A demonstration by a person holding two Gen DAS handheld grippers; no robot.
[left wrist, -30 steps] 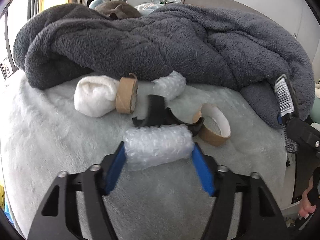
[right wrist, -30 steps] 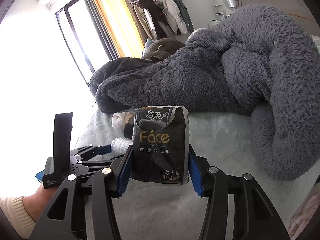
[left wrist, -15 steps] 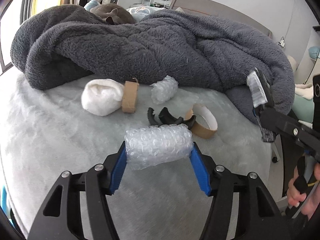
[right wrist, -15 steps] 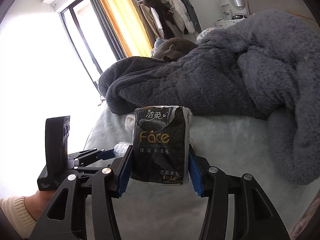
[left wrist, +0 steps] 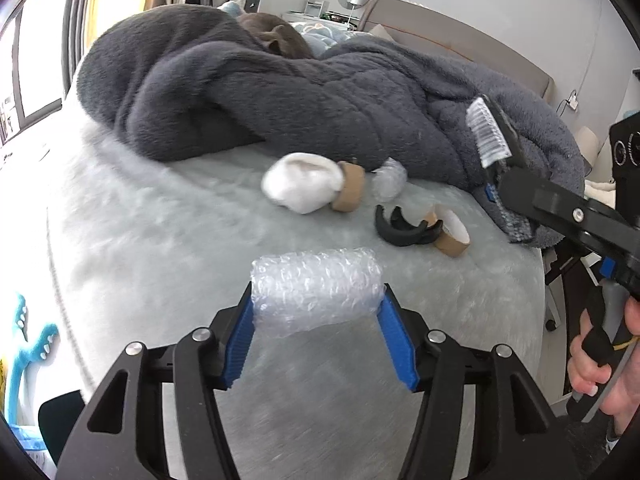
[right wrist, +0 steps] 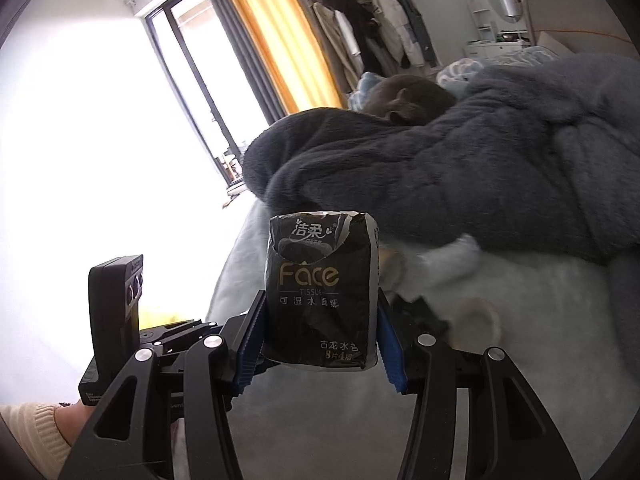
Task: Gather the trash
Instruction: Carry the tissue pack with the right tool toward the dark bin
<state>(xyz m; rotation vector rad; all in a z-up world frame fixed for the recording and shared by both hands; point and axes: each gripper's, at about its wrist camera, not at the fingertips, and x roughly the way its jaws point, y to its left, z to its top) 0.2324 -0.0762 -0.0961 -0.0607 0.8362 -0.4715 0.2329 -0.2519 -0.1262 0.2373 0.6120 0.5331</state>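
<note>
My left gripper (left wrist: 318, 312) holds a roll of bubble wrap (left wrist: 316, 290) between its blue pads, lifted above the bed; its jaws are closing tighter on the roll. My right gripper (right wrist: 320, 344) is shut on a black tissue pack (right wrist: 320, 292) printed "Face". On the pale fluffy bed cover (left wrist: 160, 248) lie a white wad (left wrist: 302, 188), a cardboard tape core (left wrist: 350, 192), a second bubble wrap lump (left wrist: 390, 180), a black curved plastic piece (left wrist: 404, 232) and another cardboard ring (left wrist: 452, 236). The right gripper with its pack (left wrist: 490, 136) shows at the right of the left wrist view.
A bulky dark grey fleece blanket (left wrist: 300, 96) fills the back of the bed, with a grey cat (right wrist: 408, 98) lying behind it. A bright window and orange curtain (right wrist: 272, 32) stand to the left. A person's hand (left wrist: 604, 360) grips the right handle. A blue toy (left wrist: 24, 344) sits beside the bed.
Both grippers have drawn back from the bed with their loads, so the trash on the cover looks smaller and farther away. The left gripper's pads have squeezed the bubble wrap slightly narrower.
</note>
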